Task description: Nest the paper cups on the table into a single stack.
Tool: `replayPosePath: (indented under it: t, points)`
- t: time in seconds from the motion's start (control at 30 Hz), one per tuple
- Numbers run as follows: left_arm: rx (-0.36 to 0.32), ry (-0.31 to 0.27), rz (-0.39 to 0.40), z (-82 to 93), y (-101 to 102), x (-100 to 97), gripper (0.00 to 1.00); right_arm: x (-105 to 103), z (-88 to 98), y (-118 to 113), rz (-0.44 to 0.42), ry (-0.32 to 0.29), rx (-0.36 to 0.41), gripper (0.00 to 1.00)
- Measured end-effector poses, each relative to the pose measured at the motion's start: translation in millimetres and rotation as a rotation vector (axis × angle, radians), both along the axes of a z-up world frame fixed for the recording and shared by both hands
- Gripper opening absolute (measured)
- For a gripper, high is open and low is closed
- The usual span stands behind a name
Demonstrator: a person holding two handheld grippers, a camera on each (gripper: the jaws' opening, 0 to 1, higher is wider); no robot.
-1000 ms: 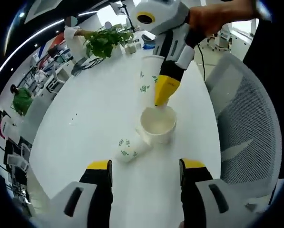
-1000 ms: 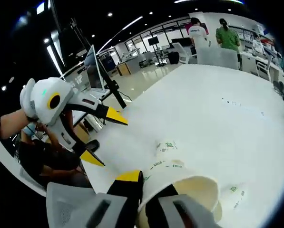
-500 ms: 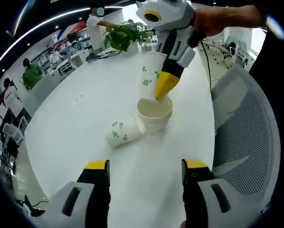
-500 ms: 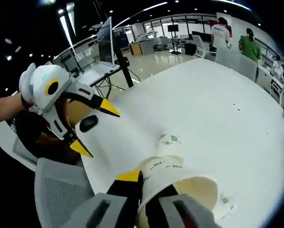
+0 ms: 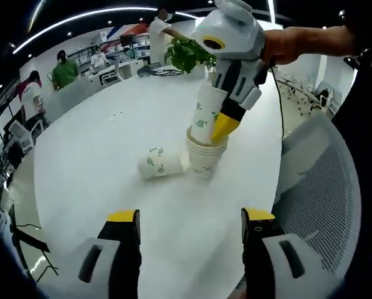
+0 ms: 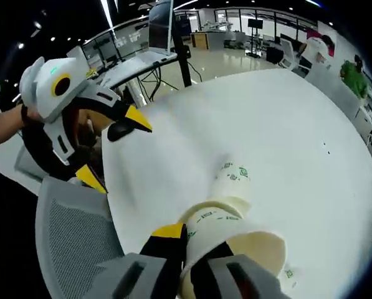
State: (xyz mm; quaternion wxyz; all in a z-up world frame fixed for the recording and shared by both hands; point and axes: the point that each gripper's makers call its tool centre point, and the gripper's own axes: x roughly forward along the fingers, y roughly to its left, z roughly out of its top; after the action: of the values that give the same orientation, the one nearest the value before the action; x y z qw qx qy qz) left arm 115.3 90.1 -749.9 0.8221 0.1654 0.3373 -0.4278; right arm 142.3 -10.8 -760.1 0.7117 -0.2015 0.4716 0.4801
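Left gripper (image 5: pixel 189 227): its two yellow-tipped jaws rise from the bottom of the left gripper view, spread wide with nothing between them, above bare table. In the right gripper view it shows at the left (image 6: pixel 111 146), jaws parted, beyond the table's edge.

Lying cup (image 5: pixel 159 163): a white paper cup with green print rests on its side on the table, just left of the standing cups. In the right gripper view it lies past the held cup (image 6: pixel 232 180).

Standing cups (image 5: pixel 205 159): upright, open-mouthed, near the middle of the table; whether the lying cup touches them cannot be told.

Held cup (image 5: pixel 204 115): tilted, its lower end inside the mouth of the standing cups. In the right gripper view its open mouth sits at the bottom (image 6: pixel 242 246).

Right gripper (image 5: pixel 226 121): reaches in from the upper right, held by a hand (image 5: pixel 285 47), jaws clamped on the held cup's wall. Its own view shows the jaws pinching the cup's rim (image 6: pixel 195 252).

Table (image 5: pixel 92 156): white, rounded.

Chair (image 5: pixel 319 180): grey mesh, at the table's right edge.

Plant (image 5: pixel 186 56): green, at the far end of the table.
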Motion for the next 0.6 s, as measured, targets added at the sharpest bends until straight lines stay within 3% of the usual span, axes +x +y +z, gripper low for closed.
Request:
replayPosePath:
  t: [0.17,0.37,0.6]
  points:
    - [-0.002,0.009,0.007,-3.6,3,-5.1,0.65,-9,-1.6,-1,0.033,-0.007,-0.053,0.0]
    - [-0.045,0.014,0.042,-0.4,1,-7.7,0.65,3,-11.4,1,0.036,-0.013,-0.073,0.0]
    - [-0.055,0.018,0.04,-1.5,0,-10.6,0.65,3,-9.5,-1,0.043,-0.038,-0.095,0.09]
